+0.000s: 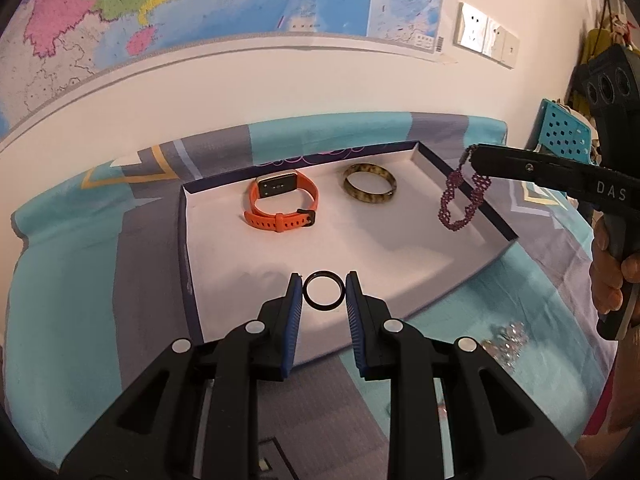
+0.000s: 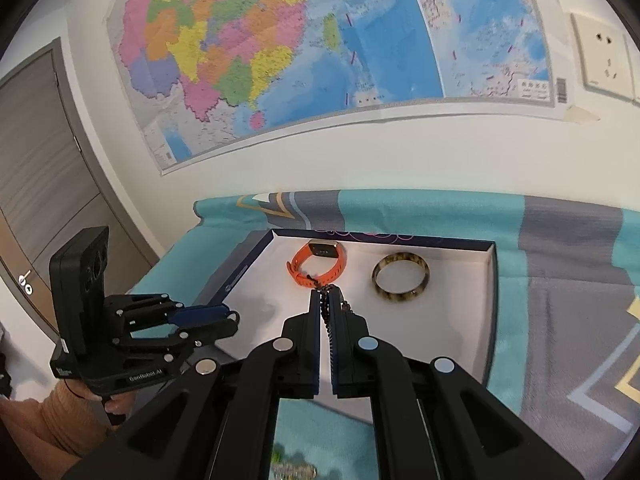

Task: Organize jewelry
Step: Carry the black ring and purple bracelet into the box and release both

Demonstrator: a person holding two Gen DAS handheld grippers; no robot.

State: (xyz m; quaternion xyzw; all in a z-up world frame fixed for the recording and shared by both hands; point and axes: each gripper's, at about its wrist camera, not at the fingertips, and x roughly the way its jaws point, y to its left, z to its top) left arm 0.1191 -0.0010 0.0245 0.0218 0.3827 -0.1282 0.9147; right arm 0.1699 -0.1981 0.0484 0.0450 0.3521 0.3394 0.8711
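My left gripper is shut on a thin black ring, held above the near part of the white-lined box. My right gripper is shut on a dark red beaded bracelet, which dangles over the box's right wall; in the right wrist view only a short run of beads shows between the pads. Inside the box lie an orange watch and a mottled brown bangle side by side near the far wall.
The box sits on a teal and grey patterned cloth against a white wall with a map. A sparkly silver piece lies on the cloth near the box's right front corner. A blue perforated basket stands at the far right.
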